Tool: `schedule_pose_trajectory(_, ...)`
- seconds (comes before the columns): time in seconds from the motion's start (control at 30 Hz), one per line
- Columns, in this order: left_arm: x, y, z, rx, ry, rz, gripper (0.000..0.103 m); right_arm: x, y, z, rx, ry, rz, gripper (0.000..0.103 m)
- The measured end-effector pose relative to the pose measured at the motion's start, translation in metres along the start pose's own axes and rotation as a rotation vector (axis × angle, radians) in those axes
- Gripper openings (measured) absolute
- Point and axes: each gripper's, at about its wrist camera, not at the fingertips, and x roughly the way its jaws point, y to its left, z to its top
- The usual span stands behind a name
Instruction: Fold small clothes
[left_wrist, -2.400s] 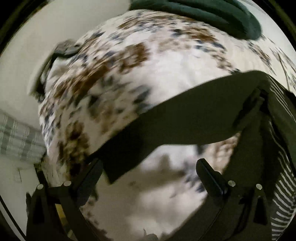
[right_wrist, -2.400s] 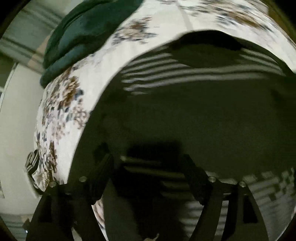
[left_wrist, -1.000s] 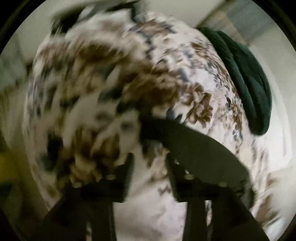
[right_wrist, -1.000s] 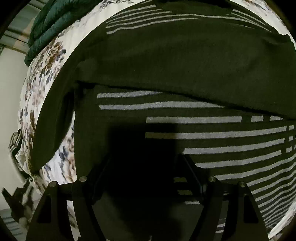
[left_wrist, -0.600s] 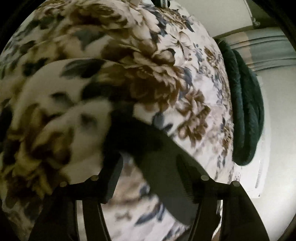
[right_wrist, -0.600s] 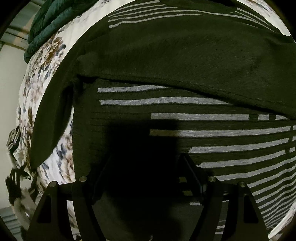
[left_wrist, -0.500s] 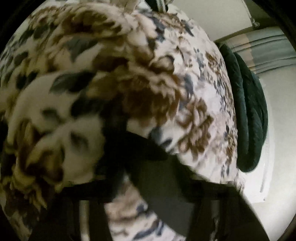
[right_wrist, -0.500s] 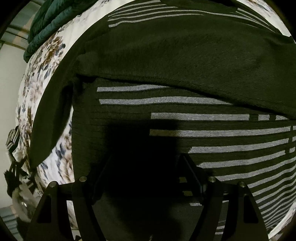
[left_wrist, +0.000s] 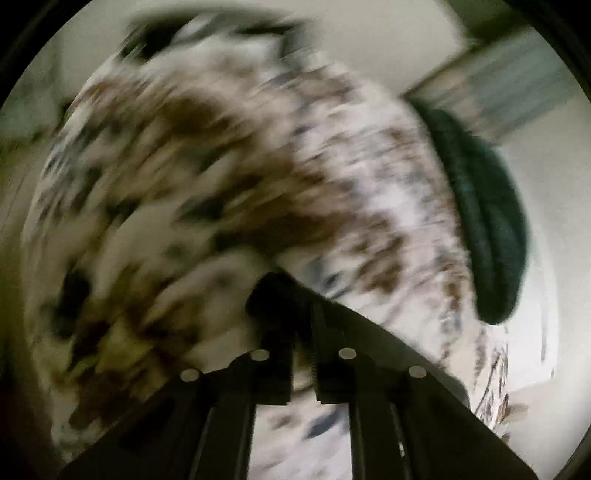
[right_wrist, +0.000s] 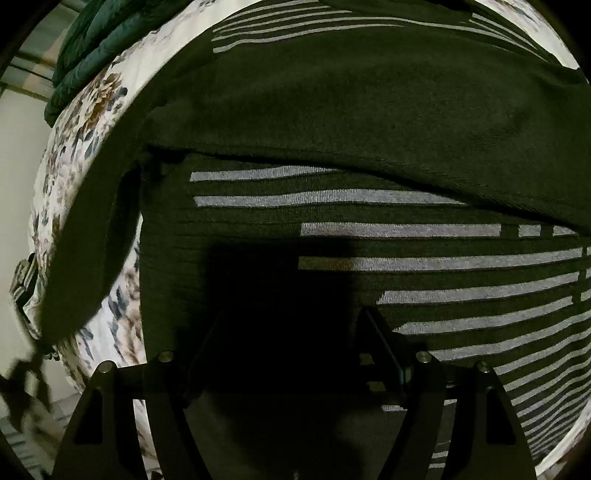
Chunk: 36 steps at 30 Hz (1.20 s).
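The left gripper (left_wrist: 303, 328) has just drawn its fingers (left_wrist: 275, 354) together: half a second ago they stood wide apart around the end of the dark sleeve (left_wrist: 369, 343), and now they are pinched on its tip, with only a thin slit between them near the base. The left wrist view is smeared with motion blur, so the hand looks to be already swinging with the cloth in its grip. The sleeve runs from the fingers toward the lower right, lying across the floral bedspread (left_wrist: 221, 184). At the far right edge of the bed sits a folded green blanket (left_wrist: 487, 221), well apart from the work.

The right gripper (right_wrist: 291, 332) has not shifted over the last second. Its fingers (right_wrist: 384, 343) stand wide apart and hold nothing, hovering low over the striped sweater (right_wrist: 406, 258), whose body fills most of that view. A plain dark sleeve is already laid across the upper chest (right_wrist: 369, 110), and the other sleeve hangs off to the left (right_wrist: 88, 240) over the bedspread; the left gripper is only a dim blur at that view's lower left.

My reading is that the grasp on the second sleeve is now made, so the next stage is carrying it inward over the sweater's body. The right gripper seems placed to steady the body, though whether it touches the knit I cannot tell.
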Motion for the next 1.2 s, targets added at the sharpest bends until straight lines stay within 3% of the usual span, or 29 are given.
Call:
schedule_pose_trajectory(0.07,0.002,0.032,-0.006,-0.093,0.036,0.021,0.009,-0.005,-0.007,-0.003,0.002,-0.003,0.001,0.077)
schedule_pose_trajectory(0.1,0.002,0.041,-0.009,-0.126,0.043,0.008,0.014,-0.002,-0.004,-0.001,0.003,-0.005,0.001,0.077)
schedule_pose_trajectory(0.17,0.003,0.053,-0.012,-0.186,0.046,-0.037,0.035,0.002,0.001,0.001,0.005,-0.007,0.0,0.077)
schedule_pose_trajectory(0.2,0.005,0.056,-0.013,-0.212,0.043,-0.069,0.055,0.004,0.004,0.003,0.005,-0.006,0.0,0.077)
schedule_pose_trajectory(0.23,0.009,0.055,-0.012,-0.231,0.036,-0.096,0.065,0.006,0.005,0.002,0.004,-0.003,-0.001,0.077)
schedule_pose_trajectory(0.4,0.04,0.025,-0.001,-0.206,0.054,-0.155,0.065,0.017,0.027,0.013,0.003,0.007,-0.005,0.077)
schedule_pose_trajectory(0.47,0.05,0.009,0.006,-0.155,0.029,-0.118,0.062,0.013,0.022,0.009,-0.001,0.003,-0.007,0.077)
schedule_pose_trajectory(0.5,0.052,0.002,0.009,-0.123,0.007,-0.092,0.054,0.012,0.021,0.008,-0.002,0.0,-0.007,0.077)
schedule_pose_trajectory(0.53,0.052,-0.009,0.013,-0.073,-0.025,-0.054,0.021,0.012,0.02,0.007,-0.002,-0.004,-0.007,0.077)
schedule_pose_trajectory(0.57,0.054,-0.015,0.015,-0.04,-0.031,-0.027,0.007,0.013,0.021,0.009,-0.001,-0.007,-0.006,0.077)
schedule_pose_trajectory(0.73,0.041,-0.058,0.021,0.119,-0.104,0.016,0.008,-0.001,-0.001,0.01,0.011,-0.051,-0.022,0.077)
schedule_pose_trajectory(0.87,0.027,-0.105,0.008,0.273,-0.141,0.043,0.008,-0.016,-0.023,0.021,0.018,-0.101,-0.15,0.077)
schedule_pose_trajectory(0.93,0.019,-0.142,-0.007,0.386,-0.165,0.046,0.007,-0.021,-0.032,0.033,0.029,-0.125,-0.239,0.077)
schedule_pose_trajectory(1.0,0.014,-0.174,-0.024,0.465,-0.168,0.03,0.007,-0.027,-0.045,0.045,0.059,-0.149,-0.275,0.089)
schedule_pose_trajectory(1.2,0.004,-0.287,-0.126,0.777,-0.12,-0.077,0.007,-0.042,-0.092,0.076,0.156,-0.185,-0.262,0.093)
